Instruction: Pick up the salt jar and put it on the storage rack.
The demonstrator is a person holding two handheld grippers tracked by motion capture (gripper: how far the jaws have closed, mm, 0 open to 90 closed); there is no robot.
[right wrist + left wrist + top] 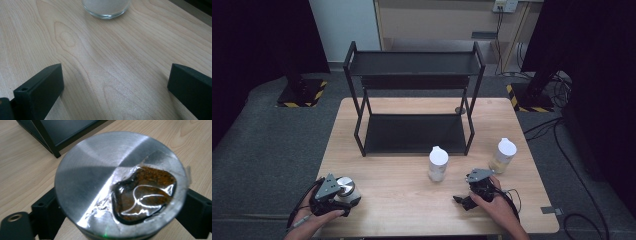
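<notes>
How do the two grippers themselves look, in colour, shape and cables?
Each is black, with a grey three-cornered plate on top. The left gripper trails a dark cable past the forearm; the right gripper trails thin black cables that loop on the table. The jaws are blocky and matt black, one with a small round hole. No sleeves are visible.

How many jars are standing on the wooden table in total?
3. A metal-lidded jar stands at the near left corner, between the jaws of the left gripper. A white-capped jar stands near the middle, before the black rack. Another white-capped jar stands at the right.
</notes>
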